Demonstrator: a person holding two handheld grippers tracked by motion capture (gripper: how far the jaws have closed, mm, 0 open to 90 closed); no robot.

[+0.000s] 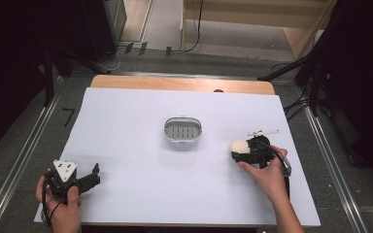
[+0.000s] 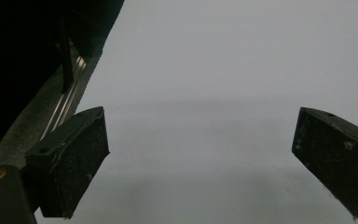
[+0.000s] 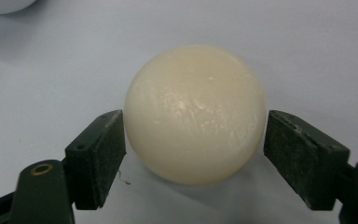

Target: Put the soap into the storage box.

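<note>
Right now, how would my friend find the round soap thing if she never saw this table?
Start at the white table and find the oval soap dish in its middle. Look to its right, toward the person's right hand. Between the right gripper pads sits the cream soap ball, the one smooth, pale round thing.

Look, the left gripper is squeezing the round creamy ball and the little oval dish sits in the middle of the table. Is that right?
Not quite: the right gripper has the creamy ball between its jaws, as the right gripper view shows. The left gripper is open with nothing in it. The oval dish does sit in the middle of the table.
</note>
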